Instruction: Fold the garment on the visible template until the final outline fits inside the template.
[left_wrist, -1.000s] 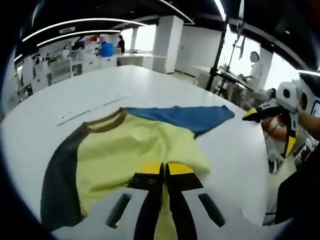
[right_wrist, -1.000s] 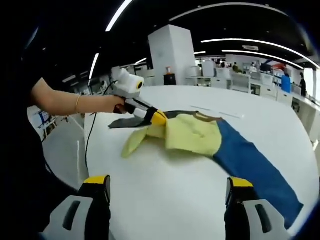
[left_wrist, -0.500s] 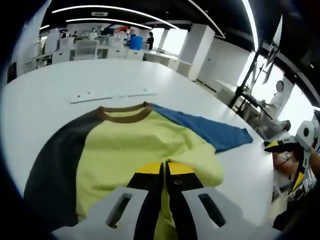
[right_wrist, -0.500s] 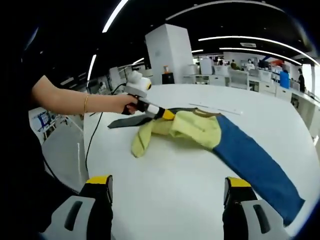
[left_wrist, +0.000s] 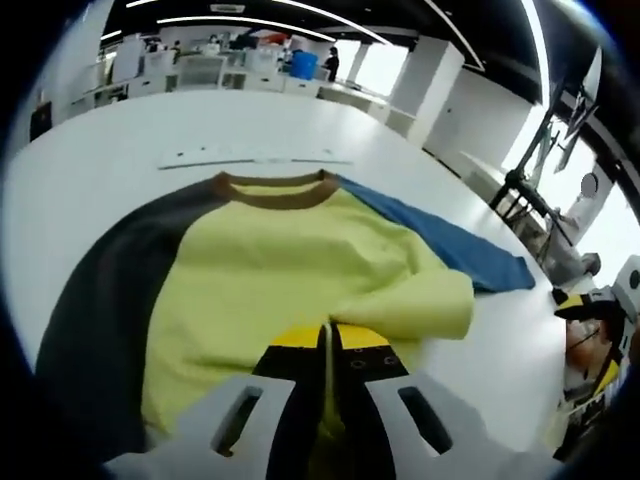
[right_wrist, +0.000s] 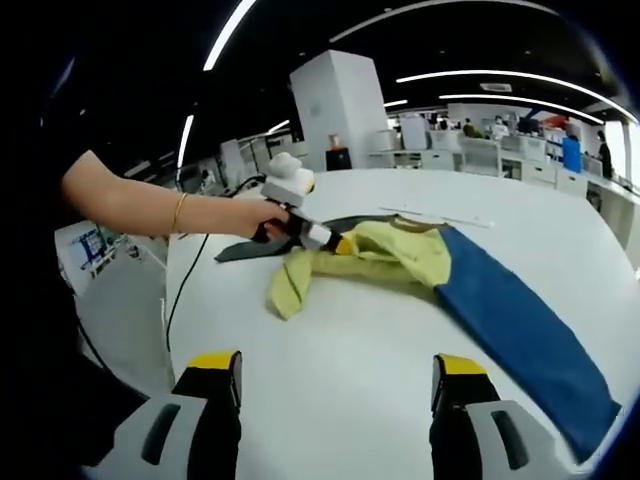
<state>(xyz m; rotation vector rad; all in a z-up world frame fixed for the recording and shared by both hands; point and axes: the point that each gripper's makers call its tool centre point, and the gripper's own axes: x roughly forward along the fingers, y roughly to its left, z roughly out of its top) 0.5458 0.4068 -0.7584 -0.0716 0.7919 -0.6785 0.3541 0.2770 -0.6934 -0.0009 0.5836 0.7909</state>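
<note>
The left gripper (left_wrist: 325, 345) has its jaws pinched tight on the yellow hem of the garment (left_wrist: 290, 270), a sliver of cloth showing between the yellow pads. Over the last second it has carried that hem forward: where the body lay flatter toward the gripper a moment ago, the lower edge is now lifted and doubled over, forming a rounded fold (left_wrist: 425, 310) on the blue-sleeve side. In the right gripper view the same gripper (right_wrist: 335, 243) holds the cloth up off the table (right_wrist: 330, 350), with a yellow flap (right_wrist: 288, 290) hanging down beneath it, hanging lower than it did a second ago.

The right gripper (right_wrist: 335, 375) has its jaws spread wide apart with nothing between them, hovering over bare table short of the garment; its position has barely changed.

Further out, the brown collar (left_wrist: 275, 192) points away from the left gripper, the dark grey sleeve (left_wrist: 95, 300) lies spread on one side and the blue sleeve (left_wrist: 455, 250) stretches out flat on the other. A thin pale strip (left_wrist: 250, 158) lies on the table just beyond the collar; whether it marks the template I cannot tell.

So the bottom-to-top fold looks under way, one-handed. Both sleeves remain spread wide, so I'd judge the outline is still far too broad and the task is early.
</note>
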